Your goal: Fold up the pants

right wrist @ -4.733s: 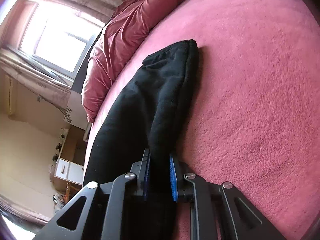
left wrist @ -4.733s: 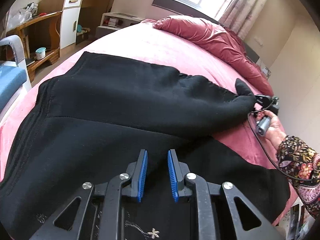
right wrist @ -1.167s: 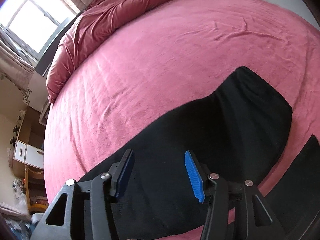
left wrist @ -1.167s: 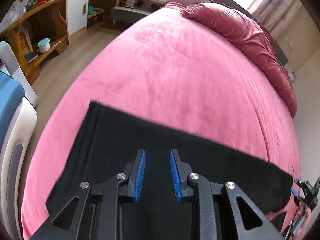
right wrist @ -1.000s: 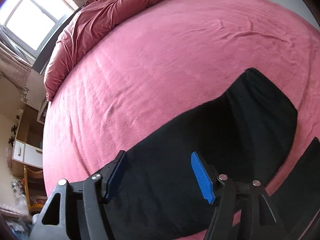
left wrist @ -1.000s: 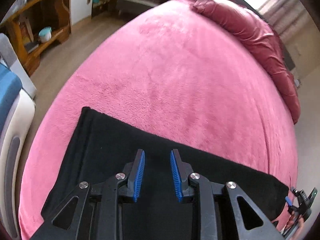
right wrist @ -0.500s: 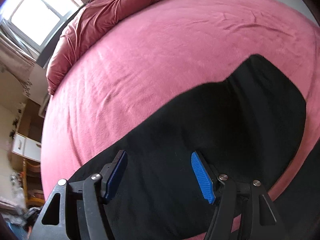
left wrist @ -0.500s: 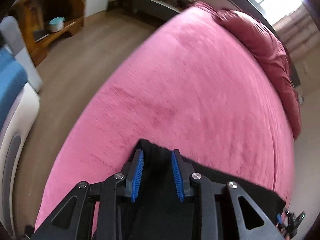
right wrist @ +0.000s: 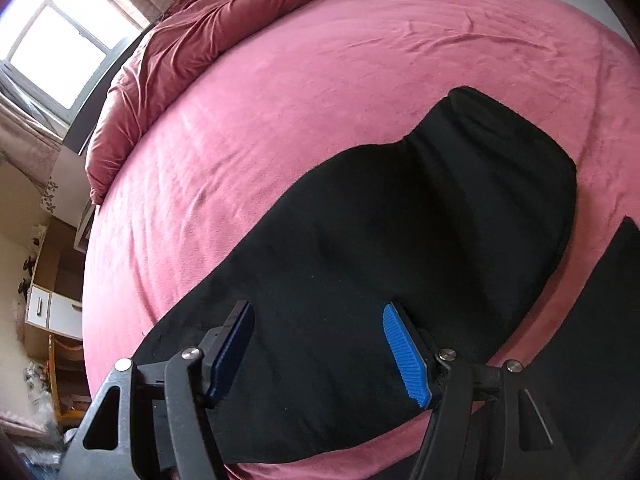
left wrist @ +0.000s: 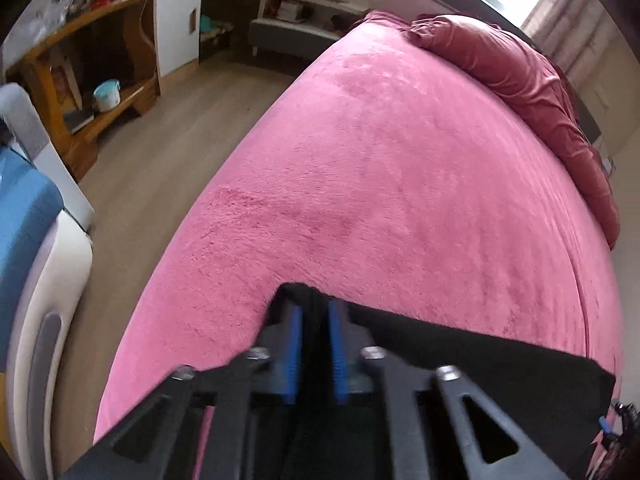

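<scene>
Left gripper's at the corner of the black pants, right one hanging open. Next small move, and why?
Probably lift the left gripper a little and start carrying its corner across. Its blue pads look closed on the near corner of the black fleece pants, which lie flat on the pink plush bed cover. The right gripper hangs open over the cloth, holding nothing, so it could go for the matching corner.

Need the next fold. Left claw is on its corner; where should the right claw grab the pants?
Probably the cuffed end of the pants, at its far corner. Bring the open right claw forward and low so one finger slides under the flat edge. The left claw pinches the opposite corner.
</scene>
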The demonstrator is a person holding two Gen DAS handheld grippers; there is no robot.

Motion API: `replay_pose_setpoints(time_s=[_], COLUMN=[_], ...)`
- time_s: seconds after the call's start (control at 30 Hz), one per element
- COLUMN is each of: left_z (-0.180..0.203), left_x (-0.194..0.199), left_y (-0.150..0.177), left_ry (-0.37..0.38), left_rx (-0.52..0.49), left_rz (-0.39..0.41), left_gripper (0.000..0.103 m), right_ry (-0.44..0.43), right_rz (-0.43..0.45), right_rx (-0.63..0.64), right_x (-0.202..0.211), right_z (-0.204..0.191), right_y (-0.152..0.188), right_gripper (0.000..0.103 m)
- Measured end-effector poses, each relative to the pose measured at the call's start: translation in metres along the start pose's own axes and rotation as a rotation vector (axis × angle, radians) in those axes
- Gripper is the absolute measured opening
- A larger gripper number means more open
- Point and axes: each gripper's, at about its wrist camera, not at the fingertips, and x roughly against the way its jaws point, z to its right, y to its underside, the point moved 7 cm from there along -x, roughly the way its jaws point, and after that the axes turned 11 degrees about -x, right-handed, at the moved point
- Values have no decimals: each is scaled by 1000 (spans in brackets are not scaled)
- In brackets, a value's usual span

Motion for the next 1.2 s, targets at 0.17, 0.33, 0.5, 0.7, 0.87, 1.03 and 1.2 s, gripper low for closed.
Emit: replay_pose_setpoints(time_s=[0.17,0.33,0.5,0.7,0.87,1.03,1.2], left_z=[9,13,15,17,15,17,19], left_x=[52,114,166,215,211,209,215], left_y=[5,29,65,131,174,193,198], left_ry=[70,203,334,422,457,472,480], left_rx=[17,26,70,106,163,171,154], left_rz=[168,273,340,379,347,335,342], left_gripper=[7,7,7,7,7,7,7], right_ry=[4,-12,-25,-40,-44,-23,15], right_rz=[-2,-7,-21,-71,-133,-216,-247], right_rx=[12,-11,-34,-77,-108,-62,-60], right_x=[0,1,-5,-15,-20,-28,-43], right_z=[-6,-11,-26,-51,-72,-101,-119], right_y=[6,6,0,1,19,49,61], right_gripper=[68,68,68,69,69,69,69])
